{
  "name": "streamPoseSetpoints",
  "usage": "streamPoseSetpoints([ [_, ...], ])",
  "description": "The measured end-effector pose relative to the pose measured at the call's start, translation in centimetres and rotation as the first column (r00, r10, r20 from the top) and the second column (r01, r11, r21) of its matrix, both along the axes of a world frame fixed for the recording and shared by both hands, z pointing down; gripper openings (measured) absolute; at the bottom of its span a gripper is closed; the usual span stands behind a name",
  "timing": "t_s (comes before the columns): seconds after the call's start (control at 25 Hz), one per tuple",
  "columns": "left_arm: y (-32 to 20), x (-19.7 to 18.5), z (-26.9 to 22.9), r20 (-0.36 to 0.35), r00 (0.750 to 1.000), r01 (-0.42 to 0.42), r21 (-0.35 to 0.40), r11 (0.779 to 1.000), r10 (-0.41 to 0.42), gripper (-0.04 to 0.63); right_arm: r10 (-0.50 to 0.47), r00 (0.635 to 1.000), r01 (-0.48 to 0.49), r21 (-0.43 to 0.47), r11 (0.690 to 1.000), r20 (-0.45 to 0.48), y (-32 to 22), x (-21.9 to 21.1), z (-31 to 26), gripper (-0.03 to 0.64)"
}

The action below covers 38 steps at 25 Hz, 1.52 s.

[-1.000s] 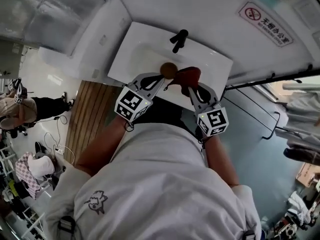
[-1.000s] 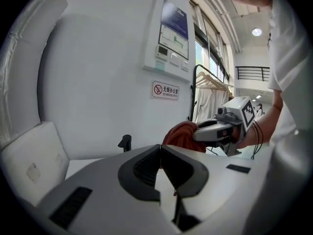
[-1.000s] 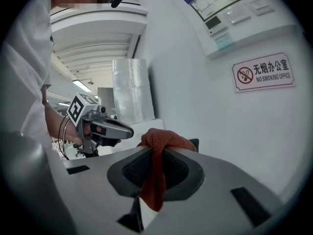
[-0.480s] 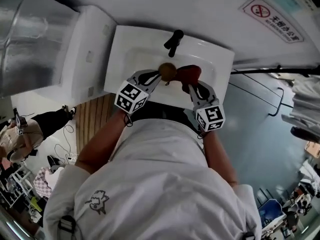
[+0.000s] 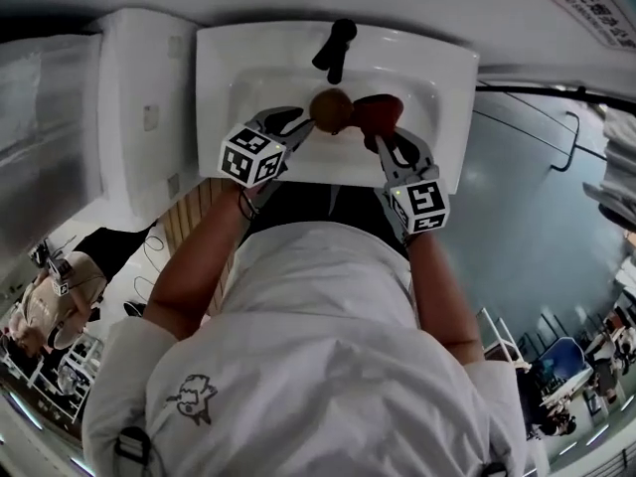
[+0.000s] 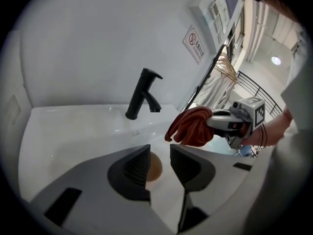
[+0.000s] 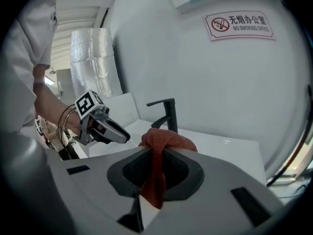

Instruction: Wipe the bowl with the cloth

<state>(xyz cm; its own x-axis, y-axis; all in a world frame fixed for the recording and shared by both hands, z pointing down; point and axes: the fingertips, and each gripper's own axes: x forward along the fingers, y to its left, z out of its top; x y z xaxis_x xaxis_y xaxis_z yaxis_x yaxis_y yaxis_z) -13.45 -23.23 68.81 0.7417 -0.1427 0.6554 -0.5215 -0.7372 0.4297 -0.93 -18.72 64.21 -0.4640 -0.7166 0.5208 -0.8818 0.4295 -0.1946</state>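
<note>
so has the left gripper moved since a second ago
yes, left gripper moved toward the faucet, over the sink rim; jaws just opening, bowl at their tips, ungripped

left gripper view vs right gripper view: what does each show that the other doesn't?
Only the left gripper view: the small round brown bowl in the white sink, seen in the gap between the left gripper's jaws, which have just been opening and don't press on it.
Only the right gripper view: the silver foil-wrapped duct, and a close look at the right gripper pinching the red cloth.
Both: that cloth, the sink, the black faucet, the no-smoking sign.
</note>
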Motion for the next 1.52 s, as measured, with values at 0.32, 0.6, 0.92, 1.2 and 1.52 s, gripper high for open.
streamPoseSetpoints([
  [0.32, -0.1, 0.6, 7.0, 0.096, 0.994, -0.037, -0.116, 0.993, 0.048, 0.140, 0.003, 1.000, -0.003, -0.016, 1.000, 0.003, -1.3, 0.1, 2.6, 0.060],
  [0.6, -0.1, 0.0, 11.9, 0.194, 0.981, 0.061, -0.237, 0.970, -0.014, 0.140, -0.012, 1.000, 0.013, -0.065, 0.998, 0.012, -0.9, 0.0, 4.8, 0.060],
  [0.92, -0.4, 0.1, 15.7, 0.253, 0.965, 0.144, -0.311, 0.940, -0.064, 0.141, -0.033, 0.999, 0.035, -0.097, 0.995, 0.020, -0.8, -0.4, 6.2, 0.060],
  [1.2, -0.4, 0.5, 17.6, 0.274, 0.960, 0.159, -0.334, 0.929, -0.066, 0.127, -0.037, 0.999, 0.041, -0.119, 0.992, 0.035, -0.8, -0.6, 6.7, 0.060],
  [1.52, -0.3, 1.0, 18.7, 0.275, 0.959, 0.172, -0.353, 0.920, -0.074, 0.110, -0.031, 0.999, 0.036, -0.126, 0.991, 0.042, -1.0, -0.7, 7.2, 0.060],
])
